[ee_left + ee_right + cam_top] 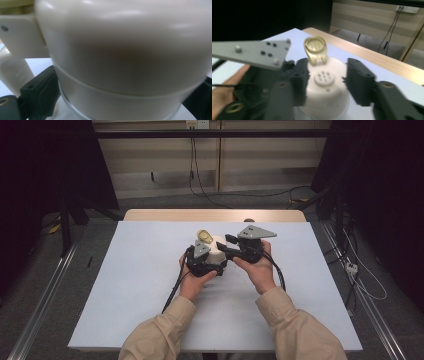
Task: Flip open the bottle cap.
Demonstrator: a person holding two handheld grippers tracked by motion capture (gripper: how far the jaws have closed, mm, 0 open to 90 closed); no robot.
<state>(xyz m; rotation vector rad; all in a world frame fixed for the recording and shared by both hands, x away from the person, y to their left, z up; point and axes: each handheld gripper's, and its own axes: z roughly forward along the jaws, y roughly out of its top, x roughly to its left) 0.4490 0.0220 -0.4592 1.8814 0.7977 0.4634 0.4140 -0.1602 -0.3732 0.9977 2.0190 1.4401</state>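
A smooth, cream-white plastic container (216, 254) with a rounded, domed top stands on the pale blue-white tabletop (135, 285), near its middle. The left hand-held gripper (212, 265), black with a grey triangular plate, clasps the container's glossy body between its jaws. The right hand-held gripper (226, 245) has its blocky black jaws spread either side of the lid, apart from it. A round yellowish flip cap (315, 49) stands tilted open above a perforated spout disc (324, 78).

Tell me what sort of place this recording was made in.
Probably a lab or recording studio: a white-covered table ringed by dark curtains, floor rails, and loose cables running to wall sockets.
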